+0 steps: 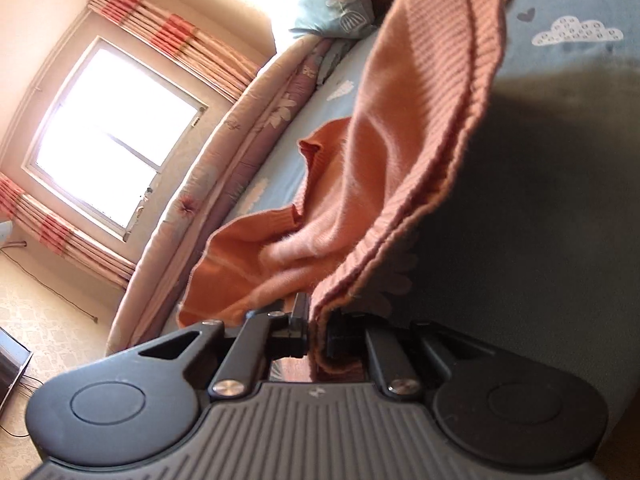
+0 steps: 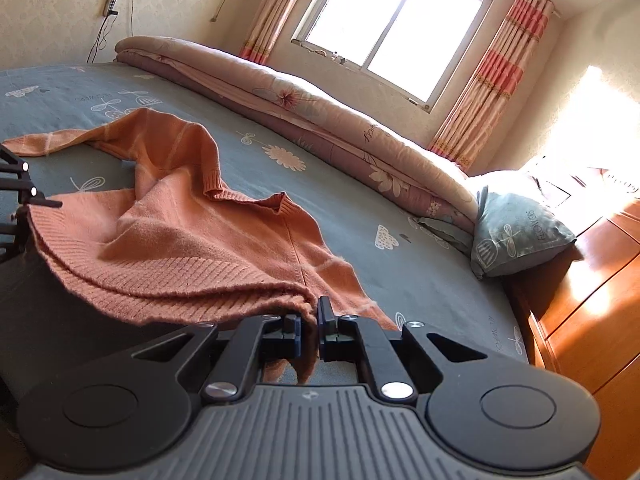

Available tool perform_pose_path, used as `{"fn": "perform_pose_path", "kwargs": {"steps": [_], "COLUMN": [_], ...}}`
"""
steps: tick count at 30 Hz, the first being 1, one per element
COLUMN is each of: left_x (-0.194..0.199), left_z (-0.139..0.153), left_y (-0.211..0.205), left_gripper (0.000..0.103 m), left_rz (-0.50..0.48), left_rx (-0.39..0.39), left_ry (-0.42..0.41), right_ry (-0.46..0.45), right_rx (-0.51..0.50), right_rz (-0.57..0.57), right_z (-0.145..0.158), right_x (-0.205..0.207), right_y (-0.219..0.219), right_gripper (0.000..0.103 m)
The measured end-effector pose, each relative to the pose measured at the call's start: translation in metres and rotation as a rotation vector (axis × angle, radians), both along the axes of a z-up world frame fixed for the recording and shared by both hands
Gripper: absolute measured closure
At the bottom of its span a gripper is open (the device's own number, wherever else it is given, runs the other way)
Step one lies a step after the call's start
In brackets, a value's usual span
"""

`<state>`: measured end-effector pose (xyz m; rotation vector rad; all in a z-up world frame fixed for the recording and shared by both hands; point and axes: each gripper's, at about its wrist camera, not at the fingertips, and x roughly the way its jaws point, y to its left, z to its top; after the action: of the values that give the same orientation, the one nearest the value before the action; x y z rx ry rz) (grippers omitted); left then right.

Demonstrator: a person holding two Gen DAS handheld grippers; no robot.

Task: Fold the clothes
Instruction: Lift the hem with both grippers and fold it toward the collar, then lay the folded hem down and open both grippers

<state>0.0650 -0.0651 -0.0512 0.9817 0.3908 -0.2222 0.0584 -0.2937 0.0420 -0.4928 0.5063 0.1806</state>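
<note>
An orange knit sweater (image 2: pixel 192 240) lies partly on the grey-blue bed sheet (image 2: pixel 360 208), its ribbed hem lifted off the bed. My right gripper (image 2: pixel 309 326) is shut on one corner of that hem. At the left edge of the right wrist view my left gripper (image 2: pixel 28 208) pinches the other corner. In the left wrist view my left gripper (image 1: pixel 318 322) is shut on the ribbed hem of the sweater (image 1: pixel 420 120), which rises away from the jaws toward the top. The collar and a sleeve rest on the sheet (image 1: pixel 560 160).
A rolled quilt (image 2: pixel 320 120) runs along the far side of the bed, below a bright window (image 2: pixel 396 20) with striped curtains. A blue pillow (image 2: pixel 516 232) leans by the wooden headboard (image 2: pixel 592 300). Cables hang on the wall at the left.
</note>
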Motion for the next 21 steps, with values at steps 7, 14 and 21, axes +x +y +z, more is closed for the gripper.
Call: {"fn": "perform_pose_path", "kwargs": {"steps": [7, 14, 21], "left_x": [-0.02, -0.034, -0.045], "left_z": [0.041, 0.026, 0.001], "left_y": [0.005, 0.015, 0.031], "left_gripper": [0.096, 0.095, 0.089], "left_rz": [-0.002, 0.006, 0.029], "left_rx": [-0.06, -0.058, -0.032], "left_ry": [-0.045, 0.066, 0.18], "right_ry": [0.035, 0.236, 0.436], "right_rx": [0.031, 0.107, 0.162], "right_rz": [-0.01, 0.044, 0.093], "right_z": [-0.001, -0.038, -0.084], "right_x": [-0.014, -0.02, -0.022], "right_y": [-0.018, -0.017, 0.0], "right_gripper": [0.094, 0.094, 0.088]}}
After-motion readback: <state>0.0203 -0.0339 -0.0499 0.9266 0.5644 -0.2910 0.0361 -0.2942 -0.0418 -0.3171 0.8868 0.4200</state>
